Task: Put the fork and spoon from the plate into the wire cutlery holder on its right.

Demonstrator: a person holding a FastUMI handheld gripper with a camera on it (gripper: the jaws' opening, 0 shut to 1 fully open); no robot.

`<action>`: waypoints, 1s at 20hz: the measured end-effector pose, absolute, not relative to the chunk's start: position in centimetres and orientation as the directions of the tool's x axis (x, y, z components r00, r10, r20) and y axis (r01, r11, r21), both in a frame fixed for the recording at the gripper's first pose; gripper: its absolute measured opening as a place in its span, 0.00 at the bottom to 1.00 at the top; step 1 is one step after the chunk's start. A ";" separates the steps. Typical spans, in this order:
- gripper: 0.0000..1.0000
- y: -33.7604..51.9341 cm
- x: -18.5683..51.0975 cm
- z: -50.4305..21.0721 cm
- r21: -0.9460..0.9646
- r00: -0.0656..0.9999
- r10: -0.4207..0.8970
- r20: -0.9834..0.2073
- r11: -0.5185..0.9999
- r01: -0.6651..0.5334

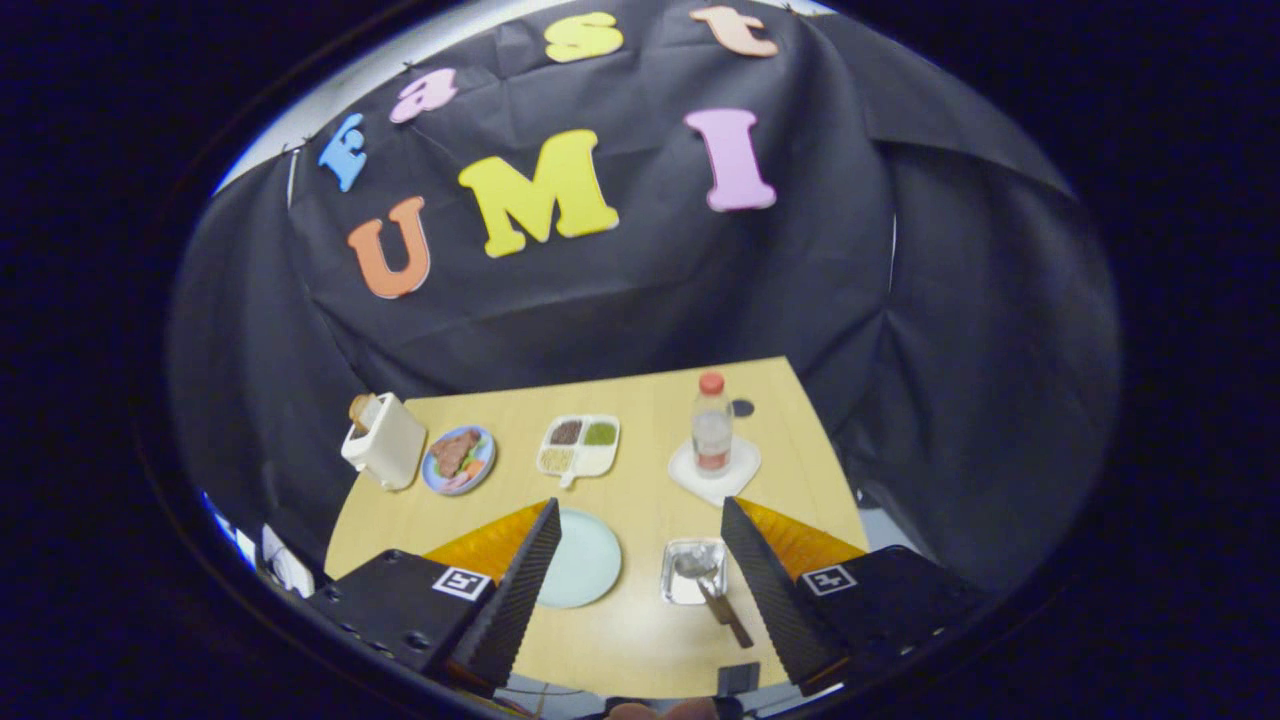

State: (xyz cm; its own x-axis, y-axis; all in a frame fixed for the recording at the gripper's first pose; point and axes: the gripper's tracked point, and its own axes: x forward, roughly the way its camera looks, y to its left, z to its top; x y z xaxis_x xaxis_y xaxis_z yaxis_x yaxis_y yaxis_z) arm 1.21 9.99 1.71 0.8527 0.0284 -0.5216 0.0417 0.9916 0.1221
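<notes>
Gripper view: gripper (640,520) fingers wide apart, empty; spoon (693,566) in wire holder (678,592) beside plate (585,560); bottle (711,425) label unreadable.

The table (640,480) was found to be pale, matt wood. The plate (585,560) appeared smooth and glazed. The cutlery holder (693,572) and spoon (692,566) were seen as shiny metal; the bottle (711,425), clear plastic.

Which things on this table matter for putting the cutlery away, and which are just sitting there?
For the job: pale plate, wire cutlery holder, cutlery already in it, open gripper.

Lying about: toaster, food plate, divided tray, bottle on coaster.
</notes>
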 end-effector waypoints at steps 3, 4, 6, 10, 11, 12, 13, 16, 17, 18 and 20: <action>0.96 7.7 -0.2 7.0 0.049 0.953 -0.052 -0.298 0.996 0.070; 0.96 7.1 -0.8 8.6 0.041 0.975 -0.065 -0.214 0.996 0.075; 0.96 5.8 -1.4 10.2 0.002 0.990 -0.108 -0.088 0.994 0.109; 0.96 5.3 -2.0 9.1 0.017 0.992 -0.118 -0.052 0.993 0.119; 0.96 5.0 -1.8 8.9 0.028 0.991 -0.125 -0.049 0.992 0.127; 0.96 4.9 -1.6 8.9 0.041 0.991 -0.125 -0.047 0.991 0.127; 0.96 4.9 -1.7 8.6 0.044 0.992 -0.119 -0.038 0.992 0.121; 0.96 4.9 -1.9 8.7 0.053 0.994 -0.105 -0.018 0.993 0.105; 0.96 5.0 -2.1 8.8 0.065 0.995 -0.103 -0.017 0.992 0.104; 0.96 4.8 -2.0 8.9 0.070 0.994 -0.109 -0.014 0.991 0.110; 0.96 4.7 -2.1 8.8 0.070 0.992 -0.125 -0.023 0.989 0.127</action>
State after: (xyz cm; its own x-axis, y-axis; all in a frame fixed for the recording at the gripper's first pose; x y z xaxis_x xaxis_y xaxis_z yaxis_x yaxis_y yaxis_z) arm -2.10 4.69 8.75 0.9918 -0.1254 -0.0234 0.1268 0.9895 0.0696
